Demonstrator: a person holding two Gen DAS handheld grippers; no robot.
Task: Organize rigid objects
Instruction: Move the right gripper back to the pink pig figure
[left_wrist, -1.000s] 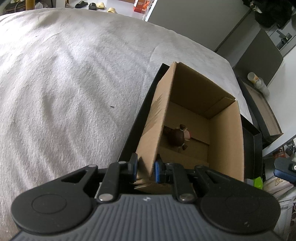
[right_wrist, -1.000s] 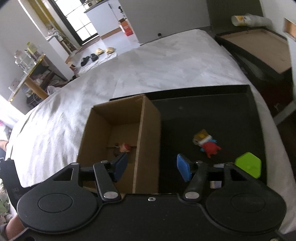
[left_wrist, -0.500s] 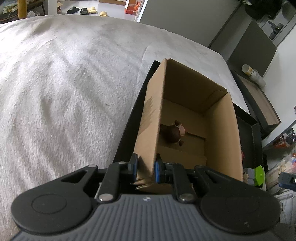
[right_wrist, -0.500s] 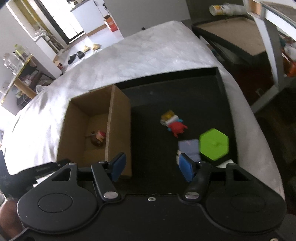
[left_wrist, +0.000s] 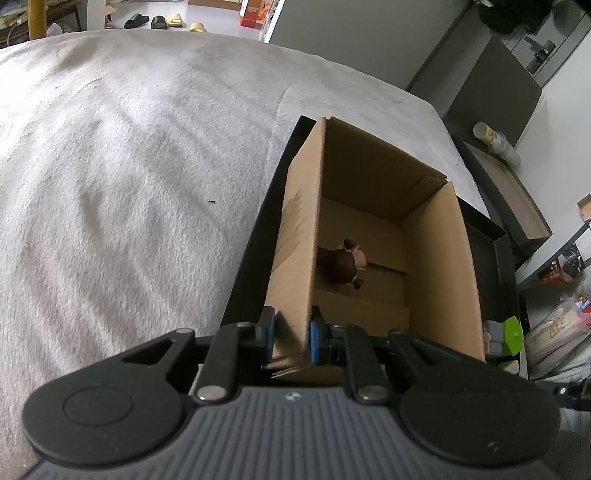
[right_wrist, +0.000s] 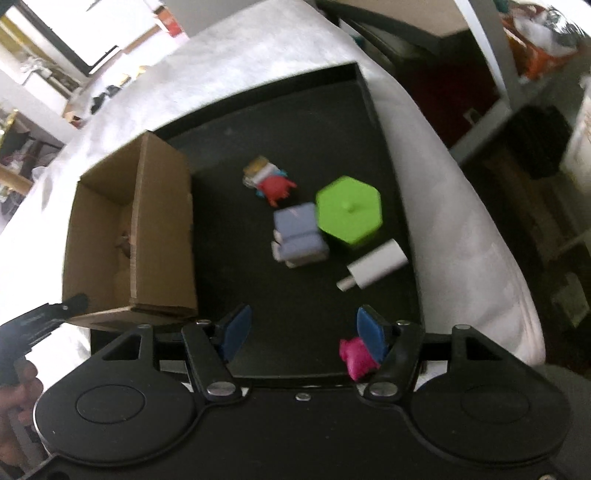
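Left gripper (left_wrist: 290, 338) clamped on the near-left wall of the cardboard box (left_wrist: 439, 266), one pad outside and one inside, steadying it; a brown figurine (left_wrist: 341, 264) lies on the box floor toward the left wall. Right gripper (right_wrist: 301, 330) hangs over the near edge of the black tray (right_wrist: 391, 140) with its jaws parted and nothing pressed between the pads; they have just been opening a little. Loose pieces on the tray, right of the box: a red-and-tan toy figure (right_wrist: 269, 181) at centre, a pale blue-grey block (right_wrist: 299, 234) just nearer, a green hexagonal piece (right_wrist: 349, 210) touching or all but touching the block's right side, a white charger plug (right_wrist: 376, 267) near-right of those. A pink piece (right_wrist: 356, 356) sits closest of all, right up against the right-hand pad (right_wrist: 371, 334), off-centre from the jaw gap; whether it touches the pad I cannot tell. Judgement: all small, hard plastic, light, none fragile-looking, likely a bit slick. The pink piece looks the obvious next pick but needs the gripper shifted right to centre it, then a pinch across its narrow sides. The hexagon is wide, better taken across two flat faces or by the small knob on top. View is motion-blurred, fine detail unsure.
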